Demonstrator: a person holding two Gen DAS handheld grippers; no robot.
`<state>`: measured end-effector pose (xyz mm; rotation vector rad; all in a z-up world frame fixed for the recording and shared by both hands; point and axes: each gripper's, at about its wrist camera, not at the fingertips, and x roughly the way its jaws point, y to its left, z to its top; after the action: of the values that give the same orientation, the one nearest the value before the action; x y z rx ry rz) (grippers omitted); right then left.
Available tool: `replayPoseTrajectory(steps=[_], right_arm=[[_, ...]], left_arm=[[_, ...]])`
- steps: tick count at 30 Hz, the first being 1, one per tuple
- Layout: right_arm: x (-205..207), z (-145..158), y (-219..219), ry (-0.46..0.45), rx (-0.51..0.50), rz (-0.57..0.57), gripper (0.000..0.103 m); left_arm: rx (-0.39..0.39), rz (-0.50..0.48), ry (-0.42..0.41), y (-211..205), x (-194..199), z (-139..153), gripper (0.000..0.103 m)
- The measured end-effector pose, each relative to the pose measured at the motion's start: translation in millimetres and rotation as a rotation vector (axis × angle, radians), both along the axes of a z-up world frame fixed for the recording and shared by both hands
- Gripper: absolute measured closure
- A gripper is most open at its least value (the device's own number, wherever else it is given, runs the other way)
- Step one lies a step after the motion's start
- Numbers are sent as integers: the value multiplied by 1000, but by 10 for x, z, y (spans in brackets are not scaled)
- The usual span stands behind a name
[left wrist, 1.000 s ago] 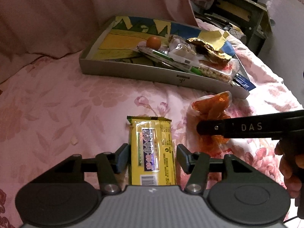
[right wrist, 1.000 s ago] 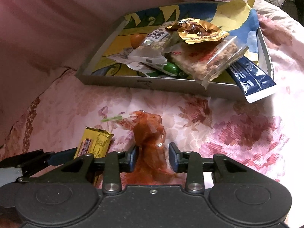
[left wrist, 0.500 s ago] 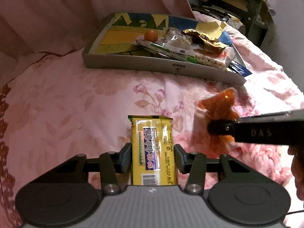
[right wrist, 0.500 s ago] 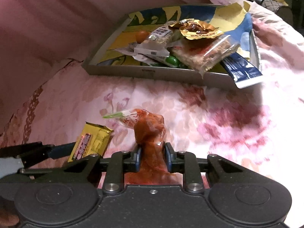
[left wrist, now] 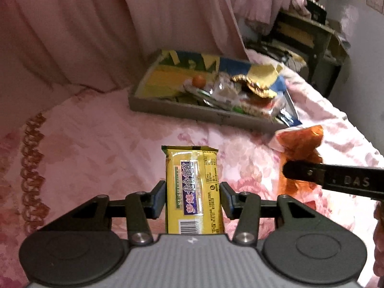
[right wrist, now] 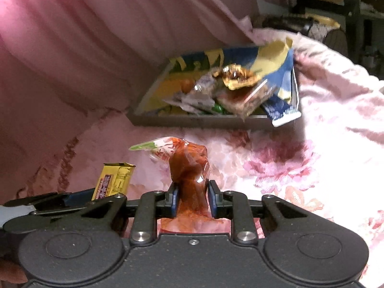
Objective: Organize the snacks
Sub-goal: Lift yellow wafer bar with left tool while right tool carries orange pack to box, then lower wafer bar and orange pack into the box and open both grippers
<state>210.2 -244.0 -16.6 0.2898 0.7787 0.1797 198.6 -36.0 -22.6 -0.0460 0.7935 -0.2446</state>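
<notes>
Two grippers: each holds one snack above the pink floral bedspread (left wrist: 96, 139).
Left gripper (left wrist: 193, 199): its black fingers are narrowed onto the long sides of a flat yellow foil-wrapped snack bar with a purple label (left wrist: 194, 187); the bar points forward, barcode end nearest the camera.
Right gripper (right wrist: 191, 200): its blue-padded fingers are squeezed tight around the waist of a crinkled clear packet of orange-red snack (right wrist: 189, 165); the packet bulges above the pads and its green-edged top flap leans left.
Same packet, left wrist view: it sits to the right of the yellow bar, pinched by the black finger marked DAS.
Tray: a shallow grey rectangular tray with a yellow, blue and green printed lining (left wrist: 168, 109) lies further back on the bedspread, well apart from both held snacks.
Tray contents: a heap of wrapped snacks at its right end, including a small orange ball (left wrist: 198, 80), a crumpled gold wrapper (right wrist: 236, 76) and a blue-and-white sachet (right wrist: 280, 112) hanging over the front rim.
Backdrop: a pink curtain (left wrist: 108, 28) hangs behind the tray.
</notes>
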Motion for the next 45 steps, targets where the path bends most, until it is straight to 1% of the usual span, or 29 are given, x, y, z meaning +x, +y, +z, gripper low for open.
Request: replayPoseTrajectory(steps=[8, 13, 21, 26, 30, 33, 37, 39, 42, 45], right_arm=[[-259, 209, -30, -68, 49, -17, 77], [-343, 300, -15, -91, 83, -26, 77], [-405, 451, 38, -129, 95, -10, 77], [-333, 641, 106, -159, 89, 39, 77], [-221, 782, 146, -233, 12, 111, 77], [-42, 767, 71, -265, -25, 120, 77], [230, 645, -112, -294, -1, 64, 77], [349, 581, -198, -325, -10, 31, 77], [569, 472, -354, -342, -20, -33, 77], [807, 382, -541, -332, 0, -108, 77]], left_arm=[[-26, 64, -48, 123, -137, 187, 51], [-30, 95, -68, 152, -168, 261, 51], [-45, 131, -105, 193, -207, 401, 51], [-46, 145, -133, 200, -153, 510, 51], [-53, 150, -154, 198, -31, 630, 51], [-62, 154, -163, 197, 107, 694, 51], [-48, 169, -180, 162, 377, 743, 51], [-42, 171, -188, 123, 528, 759, 51], [-34, 175, -193, 59, 810, 780, 51], [-62, 179, -164, -11, 1141, 780, 51]])
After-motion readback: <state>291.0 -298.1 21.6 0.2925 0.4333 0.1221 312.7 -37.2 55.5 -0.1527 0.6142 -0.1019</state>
